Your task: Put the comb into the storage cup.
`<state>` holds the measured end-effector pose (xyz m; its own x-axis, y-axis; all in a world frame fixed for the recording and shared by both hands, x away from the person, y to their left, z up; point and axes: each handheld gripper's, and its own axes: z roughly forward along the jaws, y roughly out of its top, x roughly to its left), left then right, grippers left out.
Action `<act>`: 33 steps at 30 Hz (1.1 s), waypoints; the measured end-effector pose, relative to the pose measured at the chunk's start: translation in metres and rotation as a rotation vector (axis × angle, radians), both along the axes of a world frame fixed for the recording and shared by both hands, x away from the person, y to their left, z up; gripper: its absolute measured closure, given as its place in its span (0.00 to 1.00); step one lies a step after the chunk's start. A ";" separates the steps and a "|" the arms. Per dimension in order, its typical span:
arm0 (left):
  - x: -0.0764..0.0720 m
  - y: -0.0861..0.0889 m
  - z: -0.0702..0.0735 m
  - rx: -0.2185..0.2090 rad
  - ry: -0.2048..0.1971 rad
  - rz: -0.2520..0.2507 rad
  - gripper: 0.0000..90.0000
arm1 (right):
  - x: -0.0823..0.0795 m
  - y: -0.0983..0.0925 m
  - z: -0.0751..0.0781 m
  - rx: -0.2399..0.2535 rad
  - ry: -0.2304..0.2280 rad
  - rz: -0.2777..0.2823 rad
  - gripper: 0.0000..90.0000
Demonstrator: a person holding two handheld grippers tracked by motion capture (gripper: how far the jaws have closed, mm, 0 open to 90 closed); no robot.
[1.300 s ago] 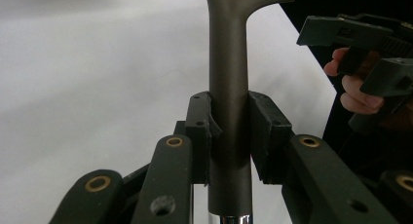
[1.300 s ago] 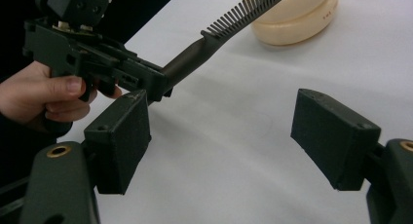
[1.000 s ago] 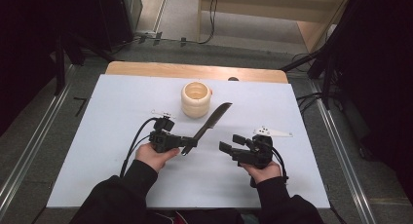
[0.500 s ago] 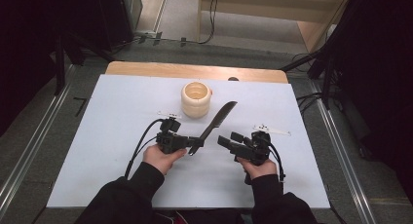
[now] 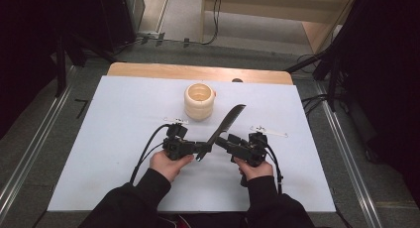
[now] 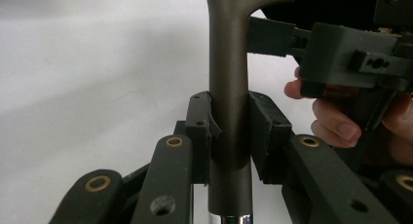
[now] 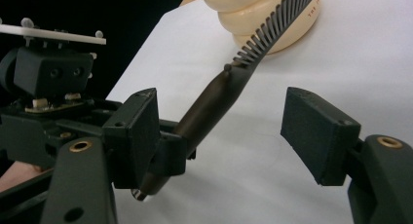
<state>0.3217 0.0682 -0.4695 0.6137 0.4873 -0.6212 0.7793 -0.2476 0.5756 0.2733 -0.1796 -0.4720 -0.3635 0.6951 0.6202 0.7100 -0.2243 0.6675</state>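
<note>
A dark comb (image 5: pixel 225 124) with a round brown handle (image 6: pixel 229 112) slants up over the white table top, its teeth (image 7: pixel 277 24) pointing toward a cream ribbed cup (image 5: pixel 199 101). My left gripper (image 5: pixel 202 149) is shut on the lower end of the handle, one pad on each side in the left gripper view. My right gripper (image 7: pixel 229 134) stands open just right of the comb. Its left pad (image 7: pixel 141 131) is close beside the handle (image 7: pixel 209 104), and its right pad stands well off. The cup (image 7: pixel 258 9) stands behind the teeth.
The white board (image 5: pixel 124 114) lies on a wooden table whose far edge (image 5: pixel 198 72) shows behind it. Black cables (image 5: pixel 146 151) trail from both grippers toward the person. Metal rails and dark floor flank the table.
Both hands have come closer together at the middle of the board. The right gripper has moved left up to the comb handle, and the left gripper has carried the comb slightly right.
</note>
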 end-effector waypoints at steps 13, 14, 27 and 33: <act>-0.003 -0.002 -0.001 -0.024 -0.016 0.009 0.81 | 0.008 0.005 -0.002 0.070 0.059 -0.050 0.45; -0.004 -0.002 0.000 -0.025 -0.015 0.011 0.81 | 0.009 0.006 -0.003 0.076 0.071 -0.052 0.47; -0.007 -0.004 -0.001 -0.038 -0.028 0.008 0.80 | 0.016 0.011 -0.003 0.126 0.151 -0.041 0.69; -0.007 -0.004 -0.001 -0.039 -0.043 -0.001 0.80 | 0.017 0.009 -0.001 0.158 0.175 -0.039 0.72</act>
<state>0.3146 0.0644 -0.4707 0.6407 0.4626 -0.6127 0.7534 -0.2255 0.6177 0.2901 -0.1705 -0.4734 -0.2154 0.5958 0.7737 0.8004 -0.3462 0.4894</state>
